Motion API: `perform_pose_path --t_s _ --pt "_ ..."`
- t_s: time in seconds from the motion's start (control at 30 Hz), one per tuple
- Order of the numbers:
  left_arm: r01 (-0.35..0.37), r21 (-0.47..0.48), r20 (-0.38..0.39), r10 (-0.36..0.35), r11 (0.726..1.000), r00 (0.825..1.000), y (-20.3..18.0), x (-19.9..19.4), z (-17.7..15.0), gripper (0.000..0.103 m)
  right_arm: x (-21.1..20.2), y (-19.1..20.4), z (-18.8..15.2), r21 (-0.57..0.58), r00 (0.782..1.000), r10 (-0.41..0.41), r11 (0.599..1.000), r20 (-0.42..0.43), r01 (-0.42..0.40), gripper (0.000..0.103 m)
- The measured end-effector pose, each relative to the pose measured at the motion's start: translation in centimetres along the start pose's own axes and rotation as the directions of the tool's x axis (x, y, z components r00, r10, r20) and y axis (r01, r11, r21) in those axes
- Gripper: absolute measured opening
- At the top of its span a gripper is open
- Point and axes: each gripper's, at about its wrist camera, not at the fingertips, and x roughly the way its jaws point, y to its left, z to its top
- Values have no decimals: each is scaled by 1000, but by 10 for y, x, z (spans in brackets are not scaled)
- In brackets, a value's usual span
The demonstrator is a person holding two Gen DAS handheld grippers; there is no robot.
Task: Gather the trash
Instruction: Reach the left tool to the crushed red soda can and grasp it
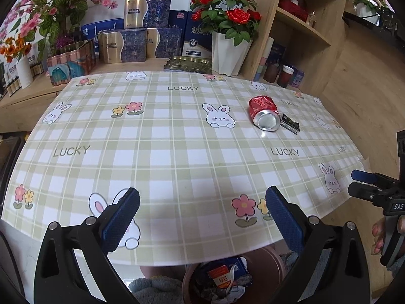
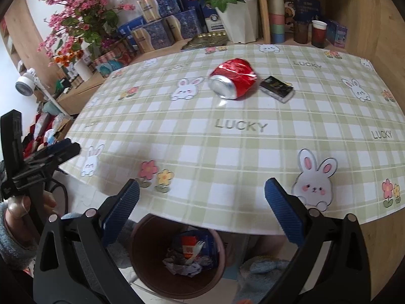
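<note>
Where the crushed red can (image 2: 233, 78) lies on its side, ahead of my right gripper (image 2: 202, 204) and well beyond its fingertips, a small black packet (image 2: 277, 88) sits just beside it to the right. From my left gripper (image 1: 202, 207) both lie ahead and off to the right. Both rest on the checked tablecloth (image 2: 227, 147). Brown bin (image 2: 177, 255), below the table edge and nearest my right fingers, holds wrappers and crumpled paper. Left jaws spread wide, nothing between. Right jaws likewise apart, empty
</note>
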Motion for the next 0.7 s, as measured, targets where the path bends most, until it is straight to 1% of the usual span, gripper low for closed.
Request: perform_pose_path --t_s 0.1,0.17,0.27,0.37,0.47,0.5,0.57,0.6,0.63,0.67,0.7 --pt "16 2 -12 -16 1000 1000 -3 12 12 97 9 -16 9 12 1000 -22 1000 -11 23 97" --pt "14 11 -18 -14 1000 1000 -6 19 19 97 13 -26 14 17 999 -37 999 -13 37 97" --pt "11 35 -48 -10 999 999 -15 38 30 97 20 -41 23 22 997 -70 997 -9 70 97" --pt "31 61 -78 -26 998 997 -31 61 44 97 28 -52 32 13 993 -117 993 4 117 97" --pt "73 88 -89 -65 993 994 -51 84 63 97 39 -68 41 21 992 -128 992 1 128 97" --pt "82 90 -94 -74 993 993 -58 96 74 97 42 -72 43 24 992 -130 991 0 130 97" --pt "103 71 -108 -95 992 990 -66 116 92 97 51 -81 49 29 991 -135 990 -4 135 97" --pt "121 51 -124 -113 991 986 -69 131 105 95 56 -85 53 30 990 -139 990 -6 139 97" --pt "132 40 -133 -126 990 983 -70 143 114 85 59 -88 55 31 990 -141 990 -8 141 97" --pt "139 32 -145 -133 990 980 -73 155 122 78 64 -90 58 31 990 -142 989 -9 142 97" --pt "151 17 -162 -147 988 976 -76 171 133 76 68 -93 60 30 989 -145 989 -11 145 97"
